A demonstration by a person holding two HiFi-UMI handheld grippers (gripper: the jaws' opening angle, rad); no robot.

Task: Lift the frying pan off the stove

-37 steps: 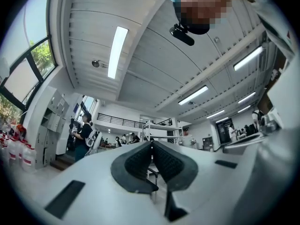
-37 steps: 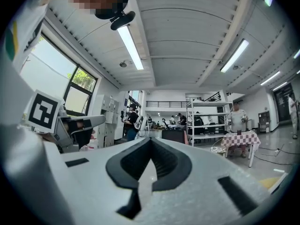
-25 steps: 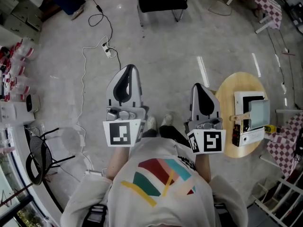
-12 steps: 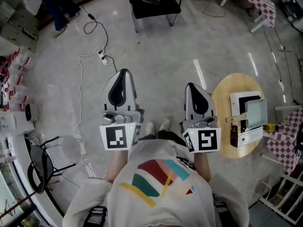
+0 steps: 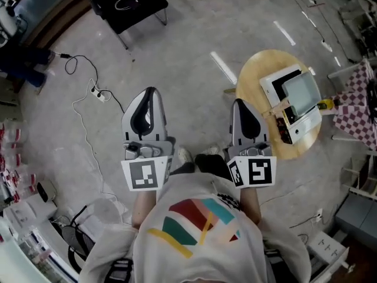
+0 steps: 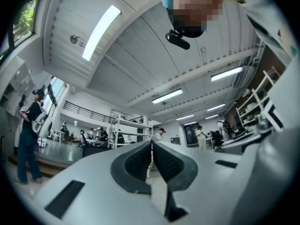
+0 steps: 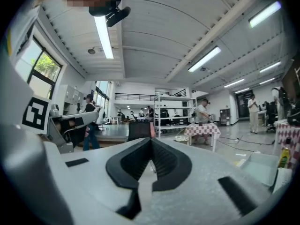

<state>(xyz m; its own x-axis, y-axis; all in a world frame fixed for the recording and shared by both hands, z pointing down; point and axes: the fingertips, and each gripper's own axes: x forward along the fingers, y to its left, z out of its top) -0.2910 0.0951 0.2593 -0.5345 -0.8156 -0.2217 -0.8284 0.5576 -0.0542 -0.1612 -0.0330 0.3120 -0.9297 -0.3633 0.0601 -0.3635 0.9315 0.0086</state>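
No frying pan and no stove show in any view. In the head view I hold both grippers close to my chest, over a grey floor. My left gripper [image 5: 148,93] has its jaws pressed together with nothing between them, as the left gripper view [image 6: 151,144] confirms. My right gripper [image 5: 240,104] is likewise shut and empty, its tips meeting in the right gripper view [image 7: 151,139]. Both gripper views point out across a large hall and up at its ceiling.
A round wooden table [image 5: 256,75] stands right of the right gripper, bearing a white boxy device [image 5: 294,93] and a yellow bottle [image 5: 326,104]. A black chair [image 5: 126,2] is at the far side, a power strip with cable [image 5: 97,93] lies left. Checked cloth [image 5: 359,105] at right edge.
The head view has swung: the round table has shifted up and left in the picture, the chair to the upper left. Both grippers stay in front of the chest, still shut.
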